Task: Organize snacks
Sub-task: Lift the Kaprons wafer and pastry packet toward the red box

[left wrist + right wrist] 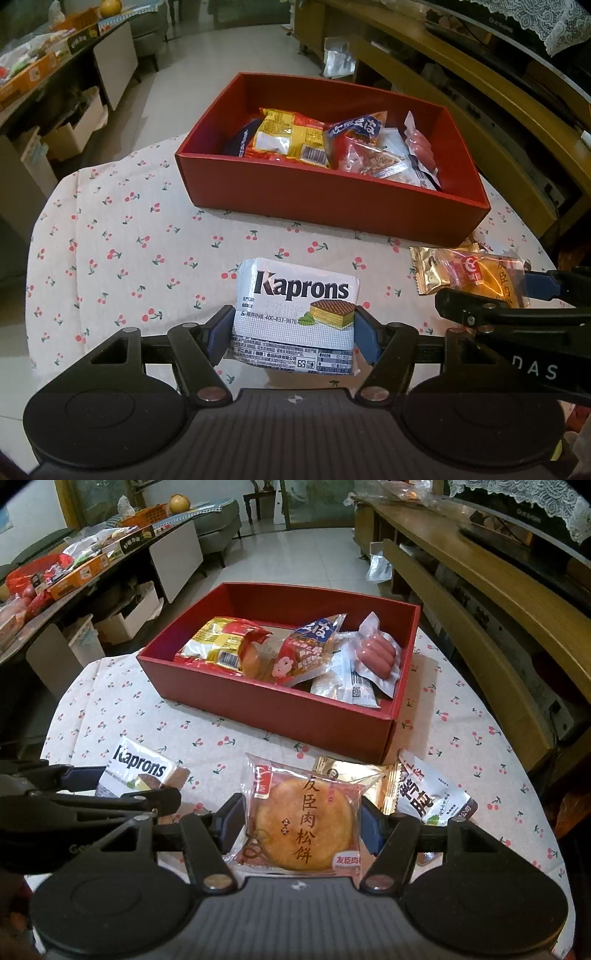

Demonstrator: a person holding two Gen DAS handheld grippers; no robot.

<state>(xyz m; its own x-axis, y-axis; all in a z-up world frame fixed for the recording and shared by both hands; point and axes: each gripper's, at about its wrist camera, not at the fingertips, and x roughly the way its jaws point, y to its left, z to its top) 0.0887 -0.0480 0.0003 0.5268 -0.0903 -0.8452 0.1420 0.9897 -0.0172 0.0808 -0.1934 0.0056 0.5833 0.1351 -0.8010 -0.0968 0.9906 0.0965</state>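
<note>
Close in, the left gripper [295,328] has its two blue pads pressed against the sides of a white Kaprons wafer pack [297,306], clamped so that the label faces up and the pack's far end reaches out over the cherry-print tablecloth [122,236]. Beside it, the right gripper [301,821] is likewise closed on a clear-wrapped round meat floss cake [303,821], gripped by its two edges, probably so the flat pastry stays level. Whether either packet is lifted or resting on the cloth cannot be told.

Just beyond the cake lie a gold foil packet [351,775] and a white packet with dark lettering [432,794], not yet gathered.

Farther out, near the middle of the table, stands an open red box [269,705], the likely home for the snacks. It already holds a yellow packet [218,646], a red-and-blue packet [306,653], a white packet and a vacuum pack of sausages [376,653], crowded toward the middle and right. The box's left end looks freest for the two held packets.
</note>
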